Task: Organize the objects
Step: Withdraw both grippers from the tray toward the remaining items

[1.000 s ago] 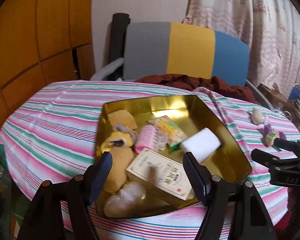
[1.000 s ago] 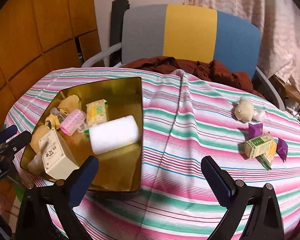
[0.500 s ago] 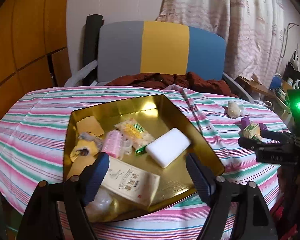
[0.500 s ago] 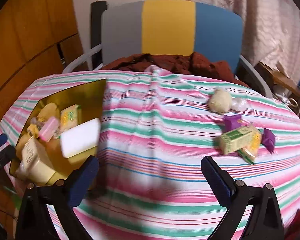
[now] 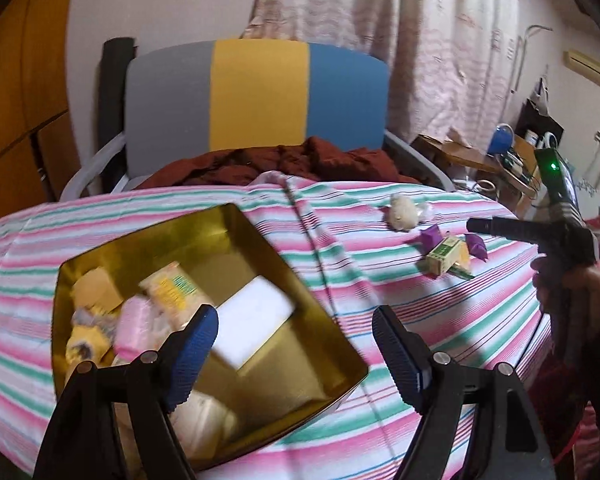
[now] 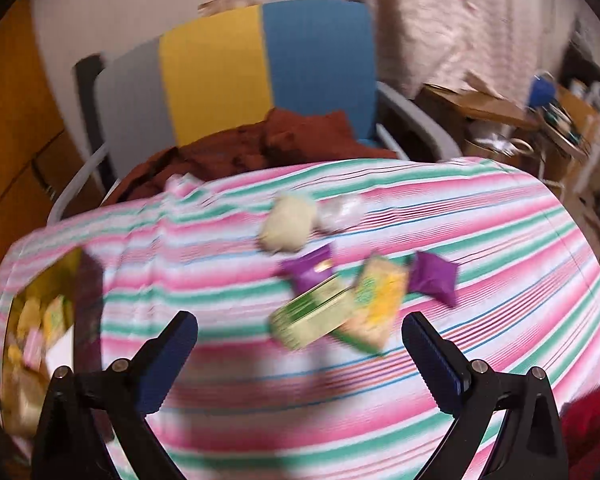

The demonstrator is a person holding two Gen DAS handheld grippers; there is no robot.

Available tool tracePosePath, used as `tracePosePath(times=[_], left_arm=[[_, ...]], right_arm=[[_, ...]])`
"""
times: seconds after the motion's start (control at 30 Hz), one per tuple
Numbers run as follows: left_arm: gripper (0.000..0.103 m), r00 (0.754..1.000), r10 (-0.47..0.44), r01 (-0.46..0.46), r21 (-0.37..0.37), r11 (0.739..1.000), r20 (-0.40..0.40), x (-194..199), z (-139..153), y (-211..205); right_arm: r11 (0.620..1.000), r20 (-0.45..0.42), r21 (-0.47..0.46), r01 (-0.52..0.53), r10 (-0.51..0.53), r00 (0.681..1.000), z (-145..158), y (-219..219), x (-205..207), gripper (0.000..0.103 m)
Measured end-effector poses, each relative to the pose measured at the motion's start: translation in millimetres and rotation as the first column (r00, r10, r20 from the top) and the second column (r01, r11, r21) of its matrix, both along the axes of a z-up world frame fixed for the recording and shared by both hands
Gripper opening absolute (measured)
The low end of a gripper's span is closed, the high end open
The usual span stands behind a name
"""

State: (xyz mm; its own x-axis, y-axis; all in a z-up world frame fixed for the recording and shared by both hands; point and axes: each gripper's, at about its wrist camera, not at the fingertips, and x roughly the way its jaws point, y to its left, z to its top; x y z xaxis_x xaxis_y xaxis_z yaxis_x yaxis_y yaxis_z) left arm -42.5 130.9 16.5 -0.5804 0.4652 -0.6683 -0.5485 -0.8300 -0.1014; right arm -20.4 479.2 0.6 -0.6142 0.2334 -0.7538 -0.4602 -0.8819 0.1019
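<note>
A gold tin (image 5: 260, 236) on the striped tablecloth (image 5: 380, 320) holds a white block (image 5: 252, 316), a pink roller (image 5: 134, 324), a yellow-green packet (image 5: 176, 292) and other small items. My left gripper (image 5: 296, 336) hovers open over the tin's near right corner, empty. My right gripper (image 6: 300, 350) is open and empty just short of a green box (image 6: 314, 316) and a yellow-green packet (image 6: 376, 300). Two purple packets (image 6: 310, 268) (image 6: 434, 276), a cream ball (image 6: 286, 222) and a clear wrapper (image 6: 340, 212) lie beyond them. The right view is blurred.
A grey, yellow and blue chair (image 5: 256, 100) with a dark red cloth (image 5: 284, 160) on its seat stands behind the table. A cluttered side table (image 5: 500, 156) is at the far right. A hand (image 5: 572, 288) holds the right gripper's handle.
Both grippers have swung to the right. The left one has drifted from the tin's middle toward its right corner; the right one has left the tin and now faces the loose items.
</note>
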Motion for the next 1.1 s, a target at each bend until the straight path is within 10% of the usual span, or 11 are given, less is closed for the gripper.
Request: tracePosePath(times=[0.63,1.1], left_arm=[[0.08,0.976,-0.197,0.204,-0.063,0.977,0.093,-46.5,-12.9,149.6],[0.08,0.959,-0.237,0.252,-0.087,0.964,0.157,-111.3,-41.7,260.4]], right_arm=[[0.892,-0.086,-0.259,0.37,-0.403,0.911,-24.2,125.2,43.3,0.103],[0.917,-0.104,-0.305,0.258,-0.302,0.948,-22.3,110.1,33.1,0.103]])
